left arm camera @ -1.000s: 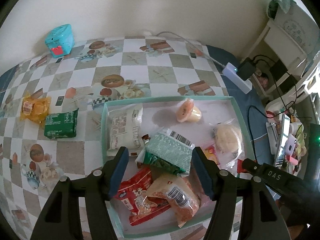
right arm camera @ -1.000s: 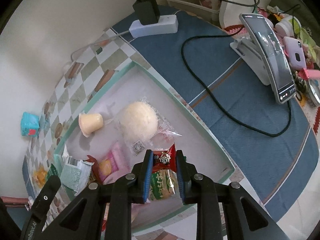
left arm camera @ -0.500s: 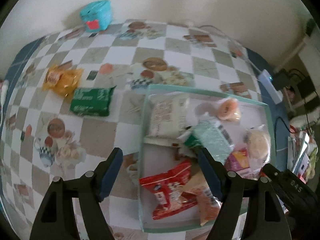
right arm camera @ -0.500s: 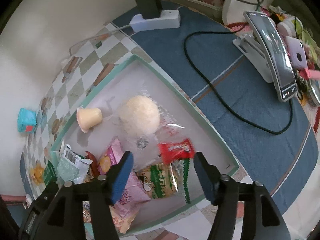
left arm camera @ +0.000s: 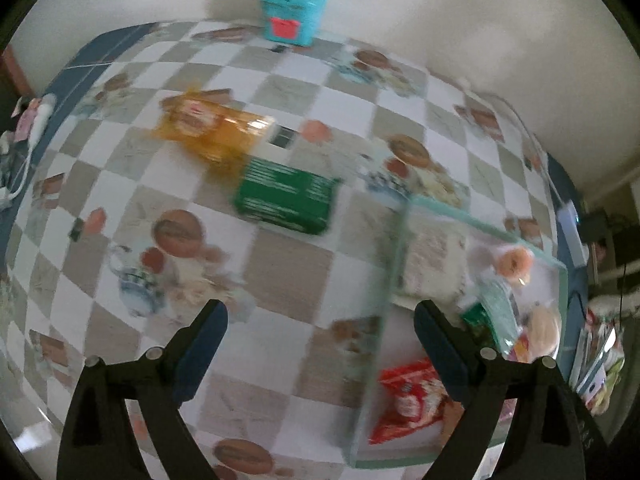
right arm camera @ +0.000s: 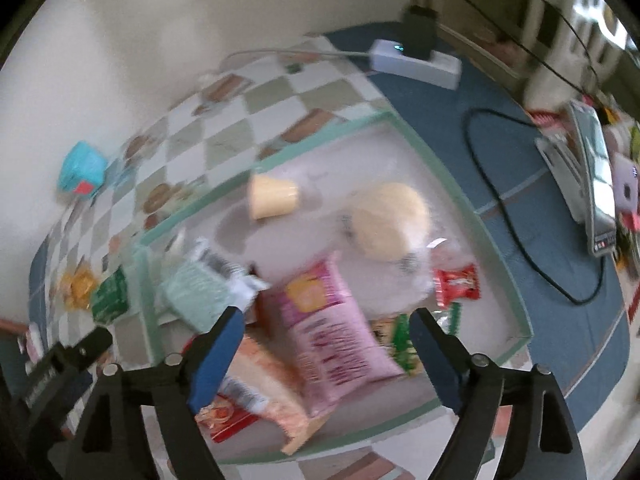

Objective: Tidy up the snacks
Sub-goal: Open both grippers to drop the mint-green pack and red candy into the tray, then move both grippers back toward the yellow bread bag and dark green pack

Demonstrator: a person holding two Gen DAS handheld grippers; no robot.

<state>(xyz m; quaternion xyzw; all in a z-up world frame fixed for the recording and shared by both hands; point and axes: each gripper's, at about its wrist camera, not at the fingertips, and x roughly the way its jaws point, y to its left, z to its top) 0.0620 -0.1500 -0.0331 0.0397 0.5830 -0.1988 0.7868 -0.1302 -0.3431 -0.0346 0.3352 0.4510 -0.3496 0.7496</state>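
- We see most of the snacks in the green-rimmed tray (right arm camera: 472,216): a pink packet (right arm camera: 328,332), a small red packet (right arm camera: 456,282), a round bun (right arm camera: 386,220) and a toppled pudding cup (right arm camera: 272,202).
- Outside it, on the checkered tablecloth (left arm camera: 280,276), a green packet (left arm camera: 286,196) lies just beside an orange packet (left arm camera: 212,126).
- Our right gripper (right arm camera: 326,324) hangs over the pink packet; its jaws have just been opening and now stand wide, pads clear of it.
- Our left gripper (left arm camera: 320,316) has just been opening too, with nothing gripped, above bare cloth at the tray's left rim.
- A teal box (left arm camera: 294,14) stands by the wall.
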